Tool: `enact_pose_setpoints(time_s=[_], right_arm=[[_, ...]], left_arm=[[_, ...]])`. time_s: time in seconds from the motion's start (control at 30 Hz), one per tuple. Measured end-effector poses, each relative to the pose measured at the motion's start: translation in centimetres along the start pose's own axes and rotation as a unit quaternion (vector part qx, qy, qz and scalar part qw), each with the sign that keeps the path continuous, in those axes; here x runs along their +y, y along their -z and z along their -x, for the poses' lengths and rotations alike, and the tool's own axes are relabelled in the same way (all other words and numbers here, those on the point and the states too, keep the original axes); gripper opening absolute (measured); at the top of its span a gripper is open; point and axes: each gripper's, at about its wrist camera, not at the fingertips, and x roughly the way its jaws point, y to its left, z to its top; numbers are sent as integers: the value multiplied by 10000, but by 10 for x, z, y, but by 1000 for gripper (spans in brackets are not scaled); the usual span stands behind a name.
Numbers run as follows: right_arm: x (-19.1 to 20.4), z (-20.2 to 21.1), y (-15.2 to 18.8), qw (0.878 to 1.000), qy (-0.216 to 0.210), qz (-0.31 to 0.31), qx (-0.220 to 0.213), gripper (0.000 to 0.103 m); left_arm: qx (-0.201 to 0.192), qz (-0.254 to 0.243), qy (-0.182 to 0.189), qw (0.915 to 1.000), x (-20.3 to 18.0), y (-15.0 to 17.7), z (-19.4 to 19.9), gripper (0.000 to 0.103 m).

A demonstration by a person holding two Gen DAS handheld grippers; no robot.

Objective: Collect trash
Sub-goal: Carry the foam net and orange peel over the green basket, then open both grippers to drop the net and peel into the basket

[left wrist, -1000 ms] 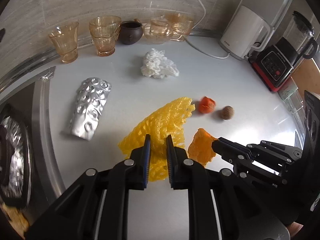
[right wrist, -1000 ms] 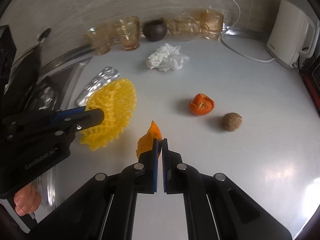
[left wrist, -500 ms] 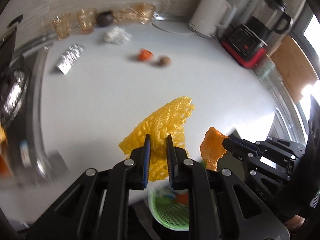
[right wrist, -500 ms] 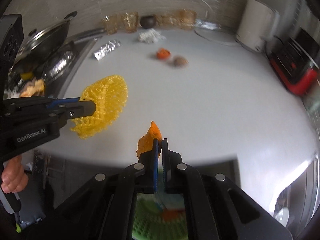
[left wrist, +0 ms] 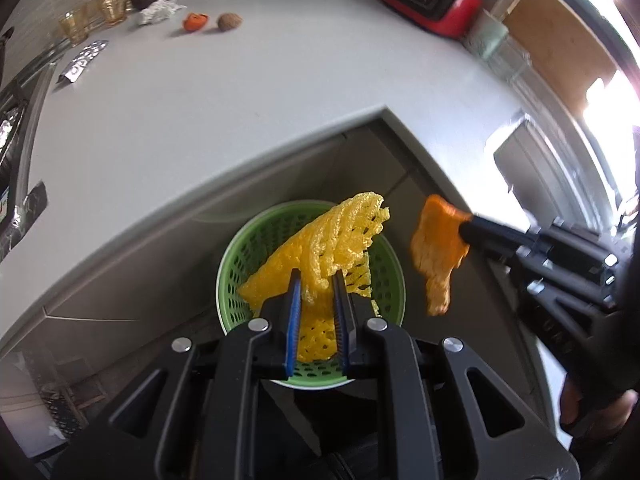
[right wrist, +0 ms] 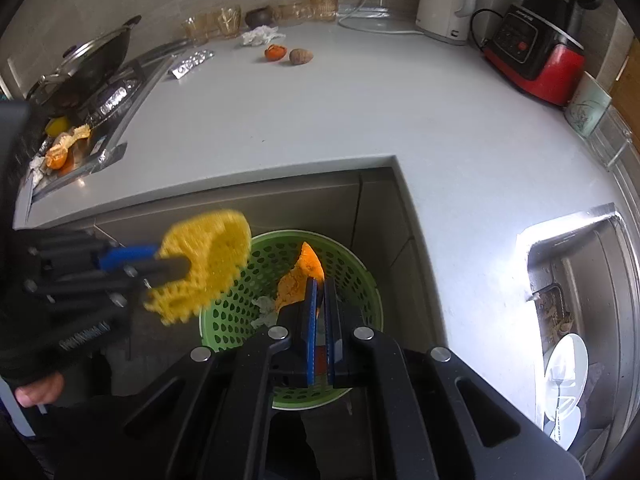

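On the far left of the right wrist view there is a stove (right wrist: 80, 92) with a round metal pan and lid (right wrist: 86, 68) on it. In front of the stove lie bits of orange peel (right wrist: 60, 148) on a tray. Next comes a wide, smooth white kitchen counter (right wrist: 320, 120). At its back, by the tiled wall, stand a few see-through amber drinking glasses (right wrist: 218, 24) and a small dark brown round pot (right wrist: 259, 17). Near them lie a flat silver pill pack (right wrist: 190, 64), a crumpled white paper tissue (right wrist: 260, 35), a round piece of orange fruit peel (right wrist: 275, 52) and a brown nut (right wrist: 300, 56). These are well apart from the counter's front edge.

Further right stand a white electric kettle (right wrist: 446, 0) and a red and black blender (right wrist: 536, 56). At the far right is a sink (right wrist: 576, 280) with white plates (right wrist: 566, 372) below it.

Below the counter's corner, on the floor, sits a round green plastic basket with holes (right wrist: 352, 276). The left gripper (left wrist: 316, 280) is pinching a yellow foam fruit net (left wrist: 332, 240) and holds it over the basket. The right gripper (right wrist: 319, 282) is pressed tight on a torn orange peel piece (right wrist: 298, 280), also over the basket. A little trash lies inside the basket already.
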Motion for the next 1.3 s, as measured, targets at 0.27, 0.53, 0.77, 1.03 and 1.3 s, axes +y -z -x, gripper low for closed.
enact_pose_setpoints(time_s=[0.27, 0.53, 0.77, 1.03, 1.3], right_arm=[[-6, 4, 10, 9999, -34, -68, -71, 5], [-12, 5, 16, 9999, 29, -127, -61, 5], [-12, 4, 19, 9999, 30, -98, -28, 4], [-2, -6, 18, 9999, -60, 85, 93, 4], [14, -18, 15, 9995, -69, 307, 33, 83]], left_arm=[[315, -187, 7, 9993, -15, 12, -22, 33], [245, -216, -49, 9995, -20, 16, -20, 65], [59, -40, -434, 9990, -13, 15, -10, 90], [-139, 609, -764, 9951, 19, 19, 5, 93], [-225, 887, -865, 9920, 34, 28, 11, 92]])
